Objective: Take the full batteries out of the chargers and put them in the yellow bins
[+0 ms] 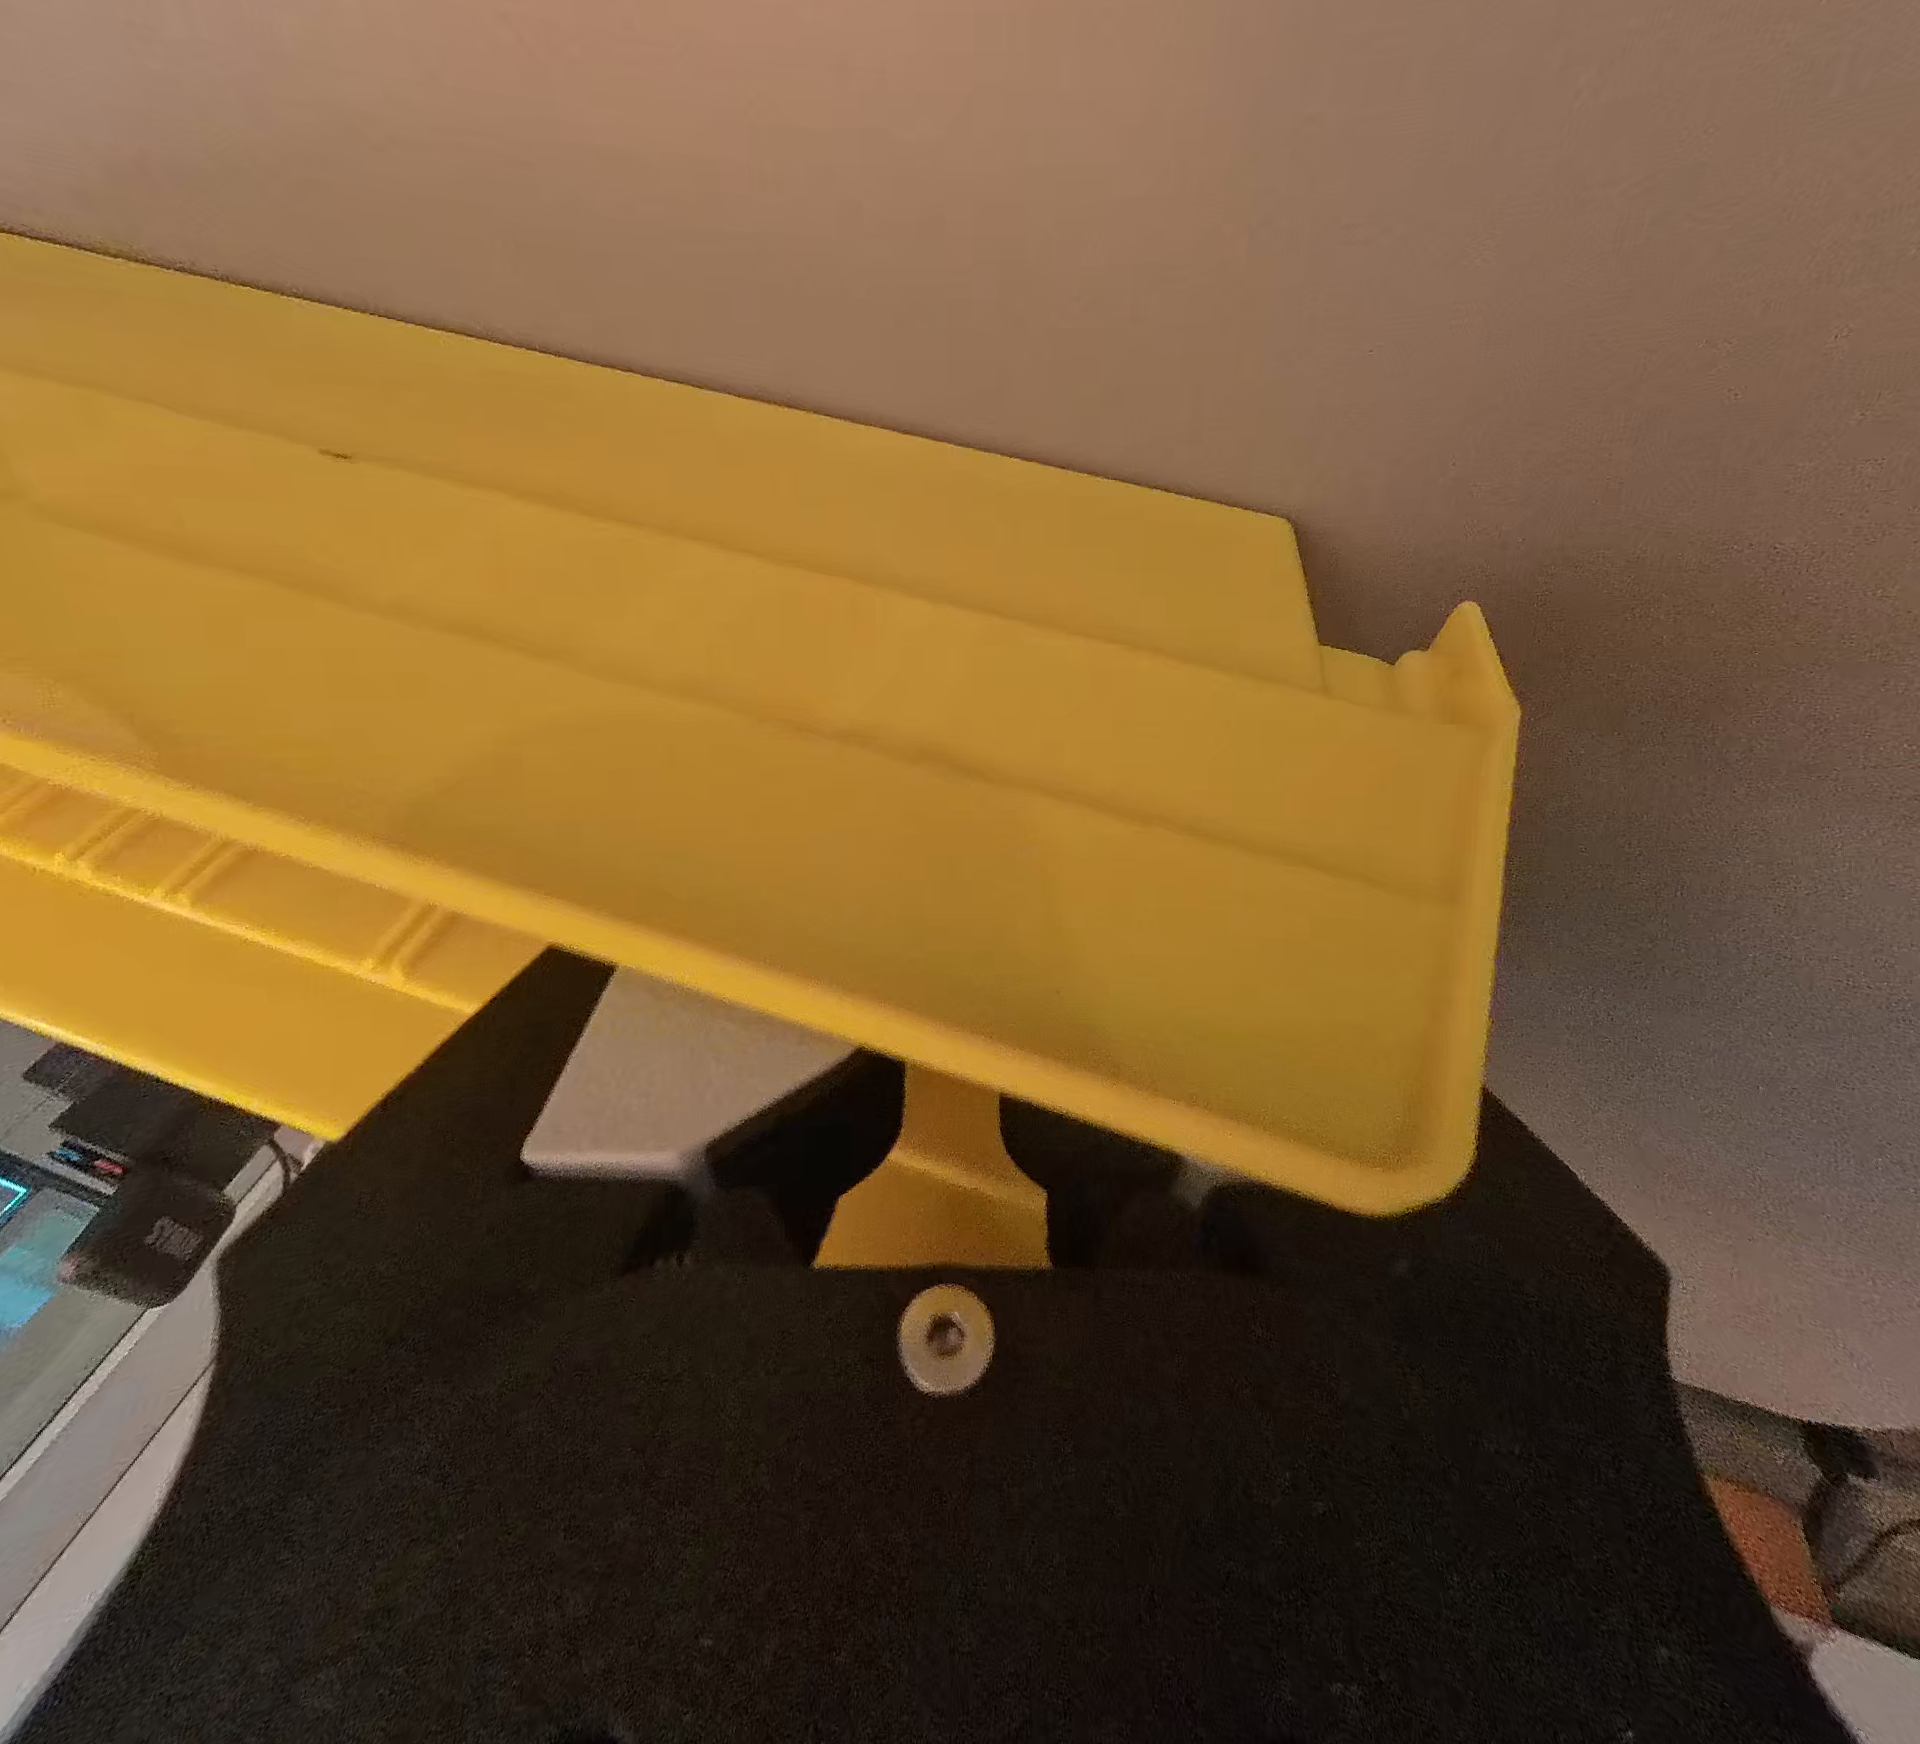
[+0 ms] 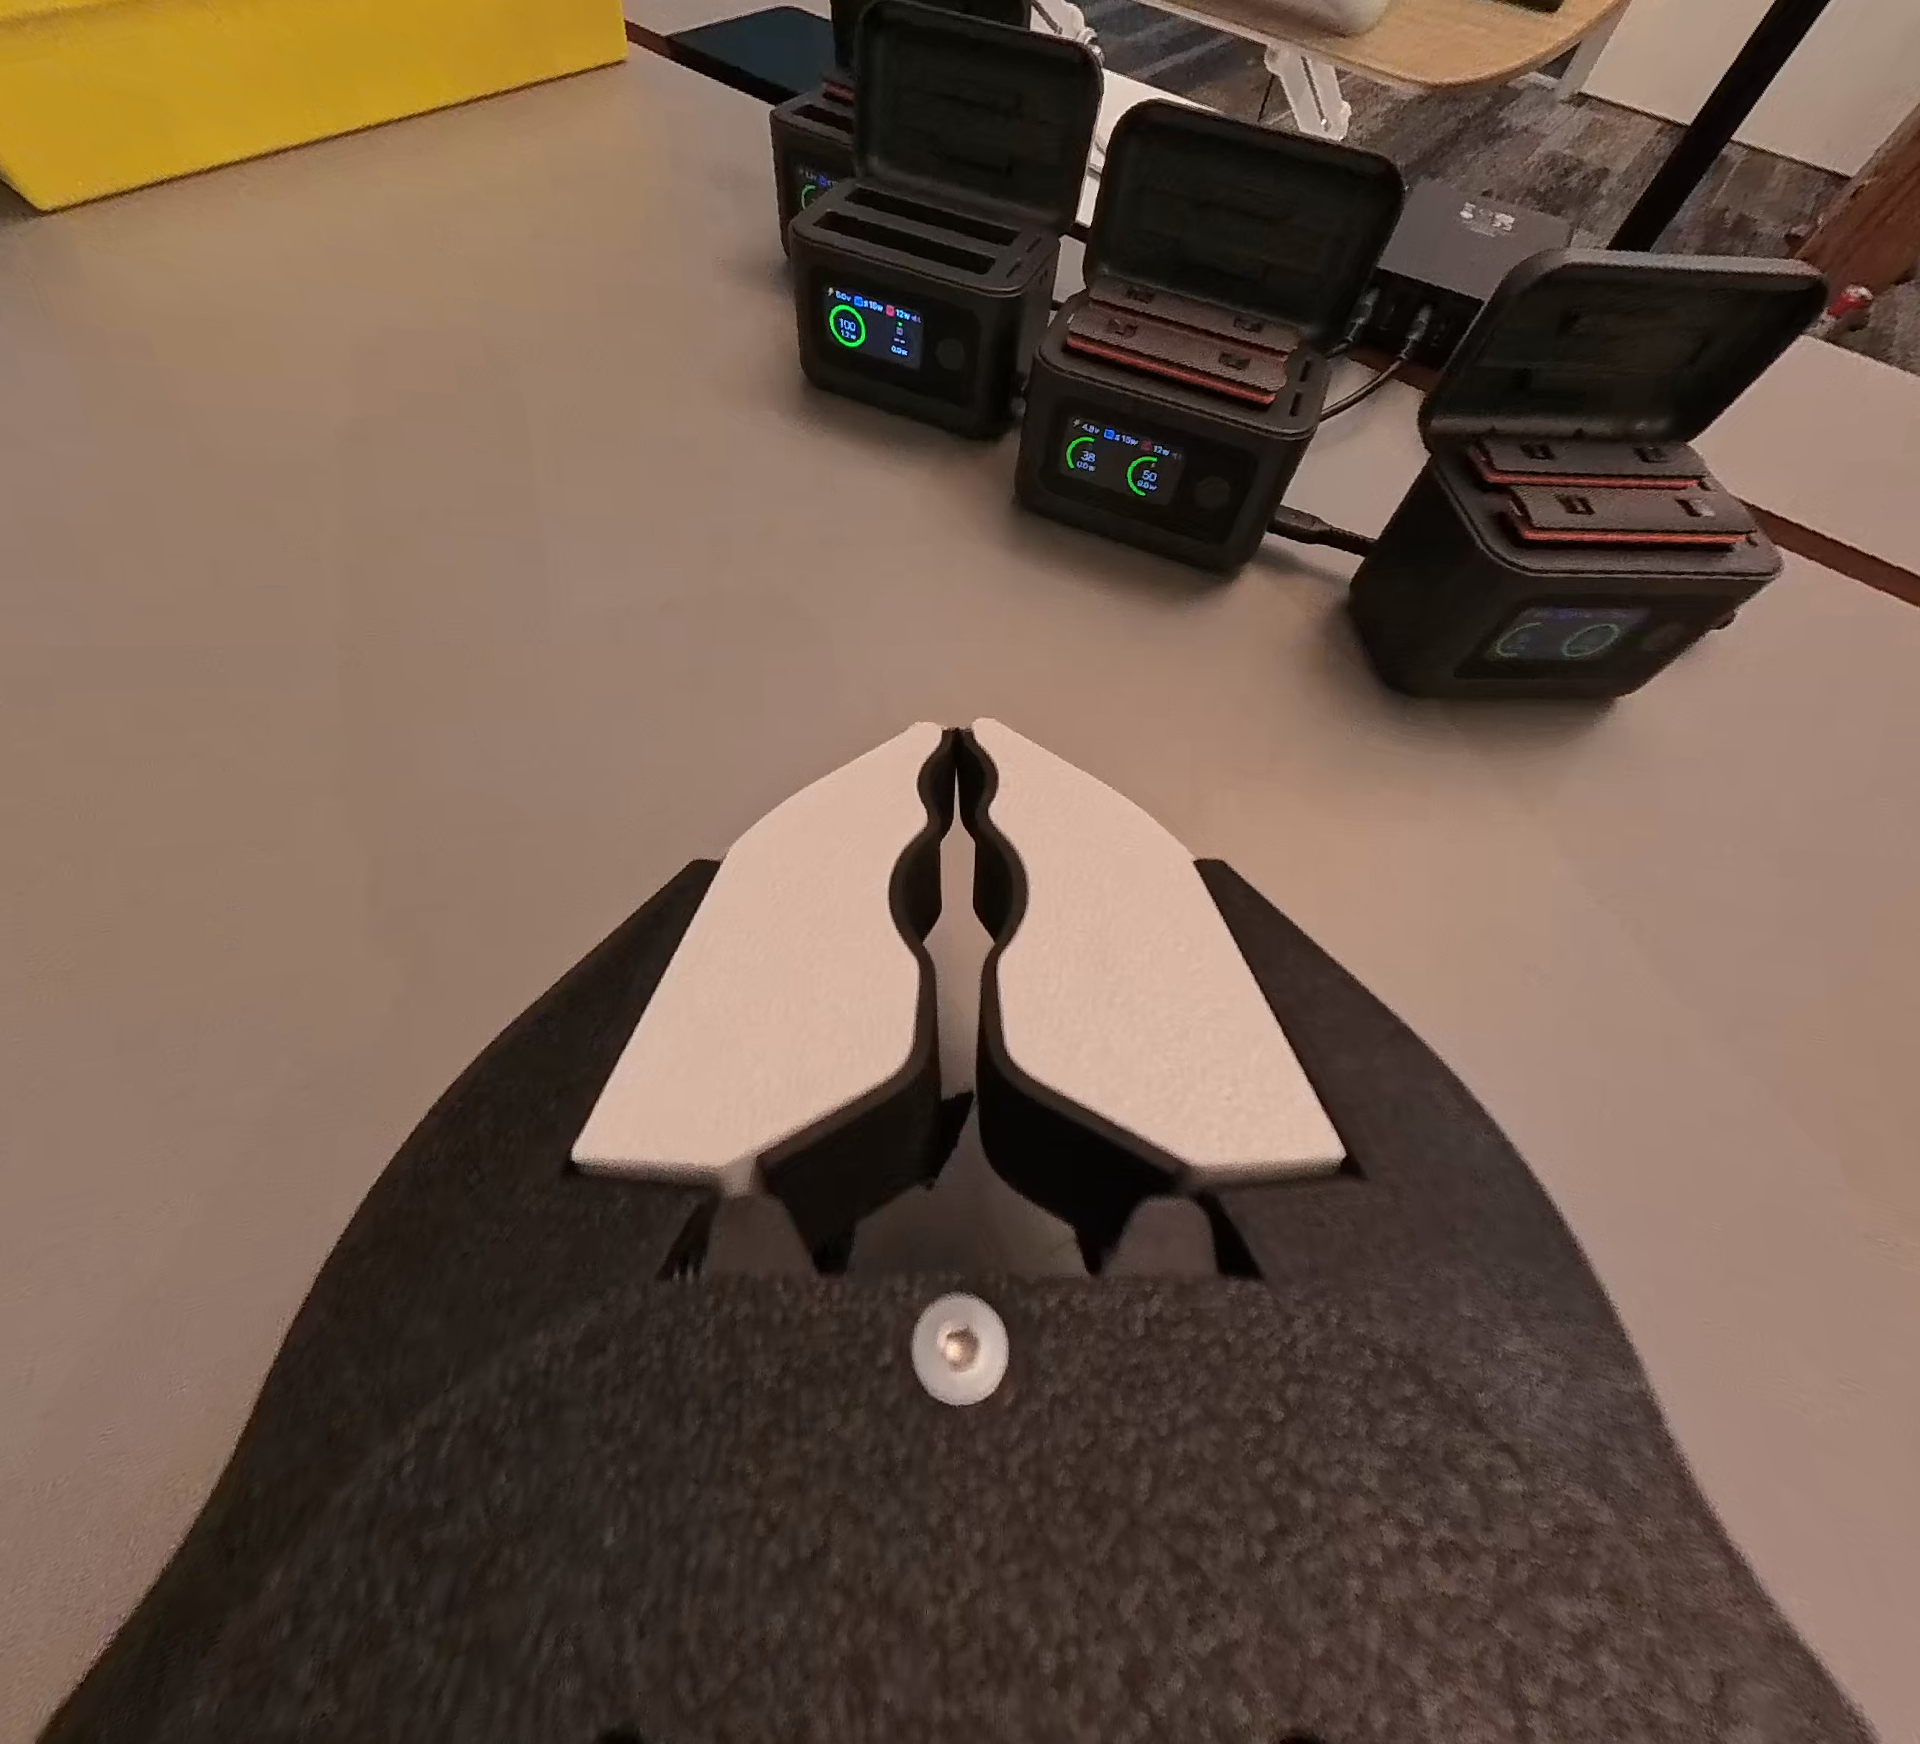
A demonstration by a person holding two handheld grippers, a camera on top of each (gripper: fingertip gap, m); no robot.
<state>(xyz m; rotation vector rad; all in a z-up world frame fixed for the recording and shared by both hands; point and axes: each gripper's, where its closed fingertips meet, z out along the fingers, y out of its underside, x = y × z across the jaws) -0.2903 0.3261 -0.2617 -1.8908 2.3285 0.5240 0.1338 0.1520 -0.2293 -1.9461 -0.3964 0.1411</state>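
Apparently my left gripper [image 1: 951, 1164] has its jaws clamped on a yellow bin's [image 1: 935, 811] wall, steadying it for loading. My right gripper [image 2: 958, 738] hovers over the tabletop [image 2: 416, 551], jaws closed and empty, with battery-filled chargers [image 2: 1174, 447] at one o'clock.

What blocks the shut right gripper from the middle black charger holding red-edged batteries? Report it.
Nothing visible. Bare grey table lies between the right gripper and that middle black charger; its lid stands open, red-edged batteries exposed.

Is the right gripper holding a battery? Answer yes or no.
No, the right gripper is shut on nothing, hovering over bare table short of the chargers.
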